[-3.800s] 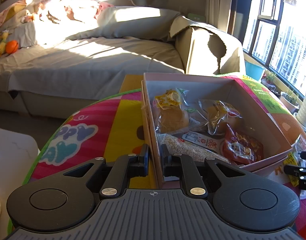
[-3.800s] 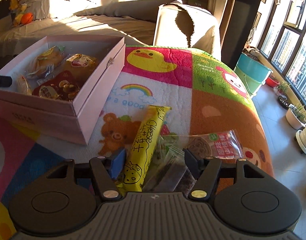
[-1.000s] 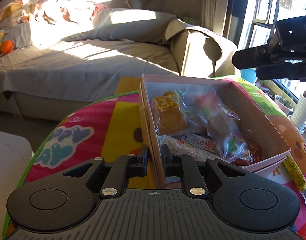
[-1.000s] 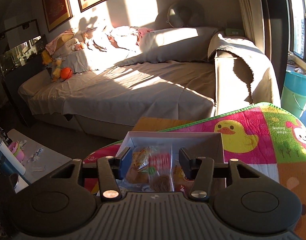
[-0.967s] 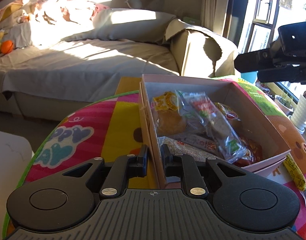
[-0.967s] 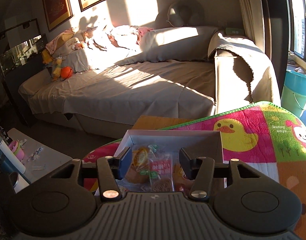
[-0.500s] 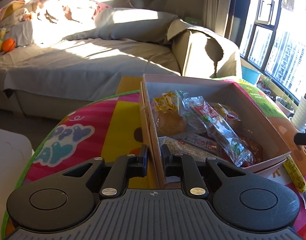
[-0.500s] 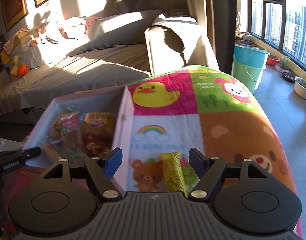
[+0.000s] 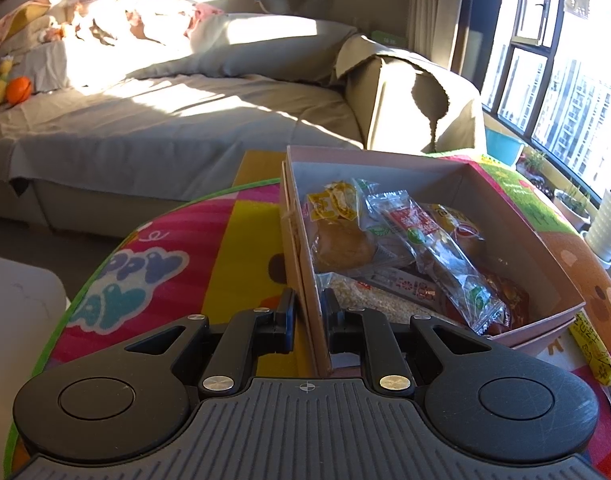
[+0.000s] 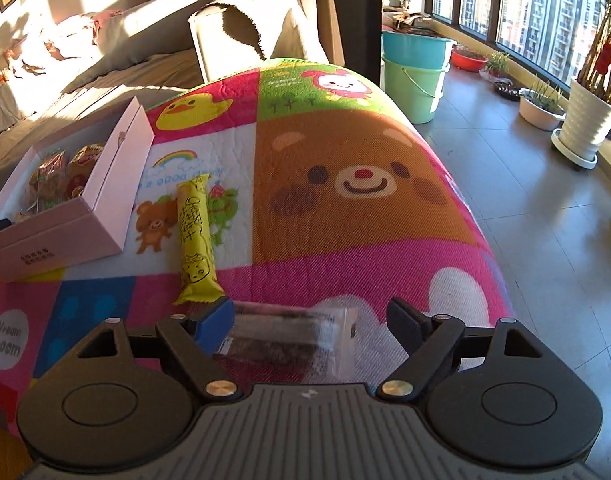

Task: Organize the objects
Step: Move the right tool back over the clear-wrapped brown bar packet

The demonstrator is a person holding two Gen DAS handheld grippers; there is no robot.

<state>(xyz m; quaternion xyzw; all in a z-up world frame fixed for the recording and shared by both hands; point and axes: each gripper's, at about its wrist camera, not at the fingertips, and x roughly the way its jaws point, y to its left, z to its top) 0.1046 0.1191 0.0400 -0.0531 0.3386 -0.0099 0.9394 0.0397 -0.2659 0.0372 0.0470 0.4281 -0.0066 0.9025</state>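
Note:
A pink cardboard box [image 9: 545, 248] sits on the colourful play mat and holds several snack packets, with a clear long packet [image 9: 437, 252] on top. My left gripper [image 9: 308, 312] is shut on the box's near wall. In the right wrist view the box [image 10: 117, 184] is at the left. A yellow snack stick [image 10: 194, 236] lies beside it; it also shows in the left wrist view [image 9: 591, 350]. My right gripper [image 10: 311, 320] is open and empty, low over a clear packet with dark contents [image 10: 289, 344] that lies between its fingers.
The play mat [image 10: 365, 208] curves down at its right edge to a tiled floor. Buckets [image 10: 415, 80] and plant pots [image 10: 589, 120] stand by the windows. A grey sofa [image 9: 165, 120] lies behind the box.
My right gripper dropped the clear long packet into the box, then swung right and down to the dark packet on the mat. The left gripper stayed on the box wall.

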